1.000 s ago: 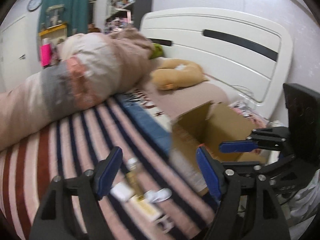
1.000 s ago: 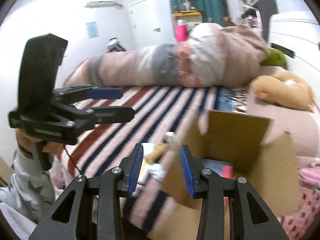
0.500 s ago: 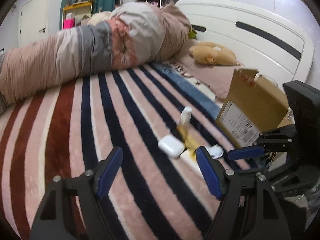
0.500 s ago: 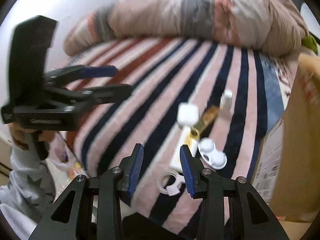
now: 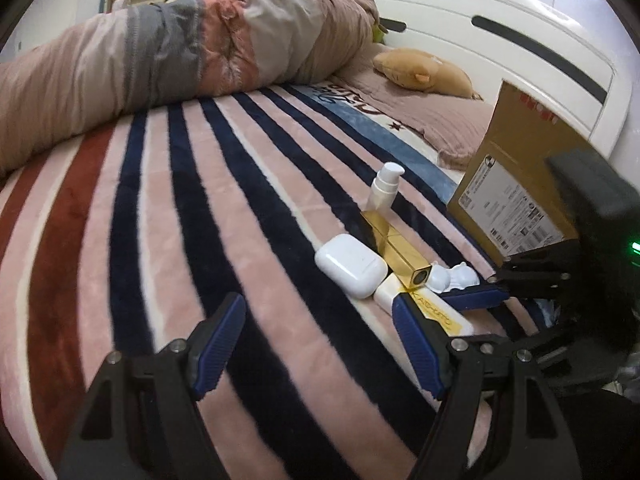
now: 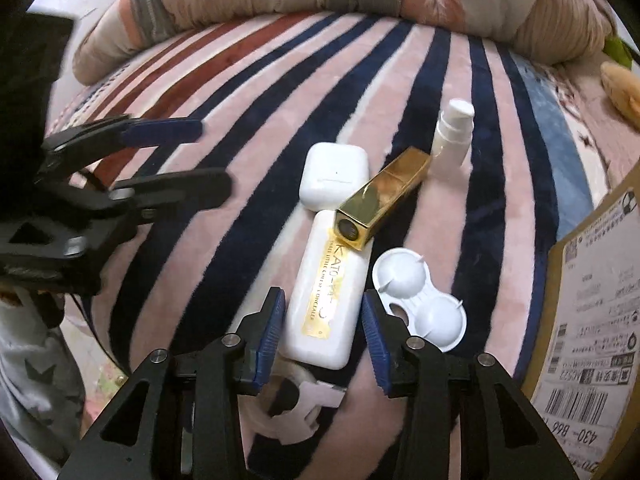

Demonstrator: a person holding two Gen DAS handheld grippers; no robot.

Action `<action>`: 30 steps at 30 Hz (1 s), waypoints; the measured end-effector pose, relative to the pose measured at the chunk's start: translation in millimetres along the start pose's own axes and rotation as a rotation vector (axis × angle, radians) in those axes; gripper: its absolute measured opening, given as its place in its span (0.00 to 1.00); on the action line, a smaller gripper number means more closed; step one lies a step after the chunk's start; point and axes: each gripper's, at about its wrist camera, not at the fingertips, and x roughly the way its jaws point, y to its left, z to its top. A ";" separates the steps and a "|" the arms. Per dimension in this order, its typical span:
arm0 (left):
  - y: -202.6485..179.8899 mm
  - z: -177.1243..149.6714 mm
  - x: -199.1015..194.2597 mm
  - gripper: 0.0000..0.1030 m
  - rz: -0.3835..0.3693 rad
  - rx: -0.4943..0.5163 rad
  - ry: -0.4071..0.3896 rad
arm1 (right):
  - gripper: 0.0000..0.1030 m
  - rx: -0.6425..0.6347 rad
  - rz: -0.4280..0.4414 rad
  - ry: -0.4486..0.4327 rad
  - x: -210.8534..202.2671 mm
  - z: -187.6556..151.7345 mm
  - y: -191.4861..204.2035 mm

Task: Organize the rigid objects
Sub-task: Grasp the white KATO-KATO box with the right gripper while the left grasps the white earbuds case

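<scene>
Small items lie on a striped blanket [image 6: 224,92]: a white earbud case [image 6: 334,174] [image 5: 352,266], a gold rectangular tube [image 6: 382,196] [image 5: 394,246], a white flat concealer case [image 6: 328,294] [image 5: 424,312], a white contact-lens case [image 6: 420,300] [image 5: 456,278], a small white pump bottle [image 6: 454,134] [image 5: 384,192] and a white ring-shaped piece [image 6: 288,404]. My right gripper [image 6: 324,338] is open, its fingers on either side of the concealer case's near end. My left gripper [image 5: 316,344] is open and empty, low over the blanket, left of the items.
An open cardboard box [image 5: 516,172] [image 6: 592,320] stands right of the items. A rolled duvet [image 5: 180,44] lies across the back of the bed. A tan plush toy [image 5: 424,70] rests by the white headboard [image 5: 500,28].
Both grippers have swung from the box down to the items on the blanket. The right gripper has dropped close and now straddles the concealer case. Both stay open.
</scene>
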 end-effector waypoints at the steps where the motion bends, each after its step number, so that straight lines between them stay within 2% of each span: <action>1: -1.8 1.6 7.5 0.71 0.002 0.013 0.010 | 0.33 -0.010 -0.008 -0.004 -1.0 -1.6 0.3; 8: -12.5 13.1 48.5 0.71 -0.040 0.097 0.055 | 0.30 -0.029 -0.063 0.011 -8.4 -9.9 -5.9; 13: -16.0 24.4 66.3 0.70 -0.040 0.138 0.071 | 0.30 -0.002 -0.038 0.008 -7.7 -11.0 -13.4; 14: -16.1 25.5 67.5 0.69 -0.042 0.140 0.070 | 0.30 0.003 -0.030 0.011 -4.3 -8.6 -14.0; 19: -19.5 26.8 75.0 0.48 -0.068 0.163 0.081 | 0.30 0.018 -0.012 0.011 2.8 -8.6 -14.5; 30: -14.7 24.8 60.3 0.48 -0.051 0.154 0.053 | 0.30 -0.007 -0.014 -0.034 -1.3 -6.4 -9.4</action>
